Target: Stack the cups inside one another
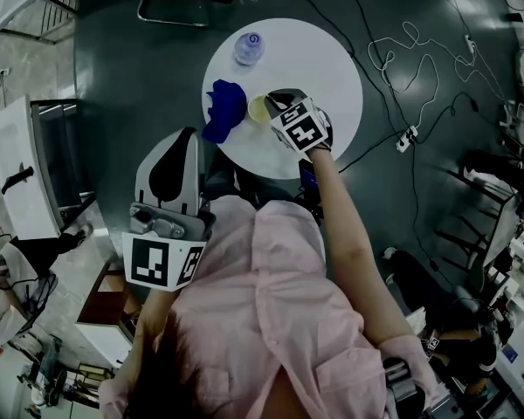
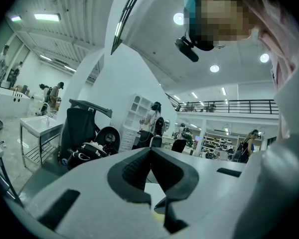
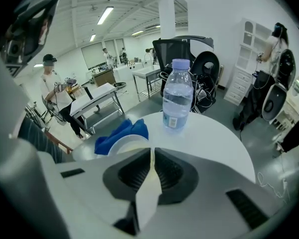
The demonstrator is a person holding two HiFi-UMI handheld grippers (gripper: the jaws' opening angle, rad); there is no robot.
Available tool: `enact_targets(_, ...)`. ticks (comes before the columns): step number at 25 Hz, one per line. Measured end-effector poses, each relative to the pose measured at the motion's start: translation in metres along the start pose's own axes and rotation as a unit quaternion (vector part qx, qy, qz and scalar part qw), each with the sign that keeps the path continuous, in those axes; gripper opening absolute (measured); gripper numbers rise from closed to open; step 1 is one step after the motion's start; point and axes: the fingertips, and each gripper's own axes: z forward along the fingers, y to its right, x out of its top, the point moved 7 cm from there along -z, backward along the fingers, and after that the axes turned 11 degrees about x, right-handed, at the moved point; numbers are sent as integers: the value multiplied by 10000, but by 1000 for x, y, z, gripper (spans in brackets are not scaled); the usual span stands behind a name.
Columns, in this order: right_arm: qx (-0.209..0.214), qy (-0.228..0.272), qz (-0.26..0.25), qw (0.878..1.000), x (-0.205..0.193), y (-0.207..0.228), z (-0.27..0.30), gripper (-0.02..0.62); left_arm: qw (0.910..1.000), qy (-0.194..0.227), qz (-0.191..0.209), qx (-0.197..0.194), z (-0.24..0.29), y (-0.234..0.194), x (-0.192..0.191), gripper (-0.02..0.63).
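Beside the blue cloth (image 1: 225, 107), pinched the wall of a cup (image 3: 124, 144) in the right claw (image 3: 152, 154), held the left claw (image 2: 150, 154) pressed together, empty; judged stacking unfinished.

The table (image 1: 332, 68) is white, and the floor (image 1: 140, 85) around it is dark grey. The cloth (image 1: 224, 107) is deep blue and the cup (image 1: 258, 109) is pale yellow. The bottle (image 1: 249, 48) is clear with a pale bluish cap. The left gripper (image 2: 150, 151) and the right gripper (image 3: 152, 153) are light grey, black inside the jaws. The cube (image 1: 162, 262) on each has black squares on white. The shirt (image 1: 271, 304) is pink.
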Motion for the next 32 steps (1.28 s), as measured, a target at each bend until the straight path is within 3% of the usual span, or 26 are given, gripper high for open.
enact_targets(4, 144, 238, -9, 9996, 0, -2, -3, 52, 10000, 6, 18, -8, 2, 3, -2, 15)
enact_targets(6, 131, 401, -2, 9991, 1, -3, -8, 124, 10000, 7, 31, -11, 2, 6, -2, 15)
enact_targets(13, -281, 1233, 266, 9916, 5, 7, -44, 127, 9999, -13, 71, -117, 4, 17, -4, 15)
enact_targets(17, -774, 2125, 410, 9732, 8, 11, -82, 53, 9997, -33, 110, -212, 7, 25, -7, 15)
enact_targets(23, -1179, 3393, 534, 9317, 4, 6, -150, 34, 9989, -21, 165, -440, 11, 46, -11, 15)
enact_targets(32, -1756, 3869, 347, 9046, -19, -7, -228, 34, 9971, 24, 243, -721, 15, 83, -14, 15)
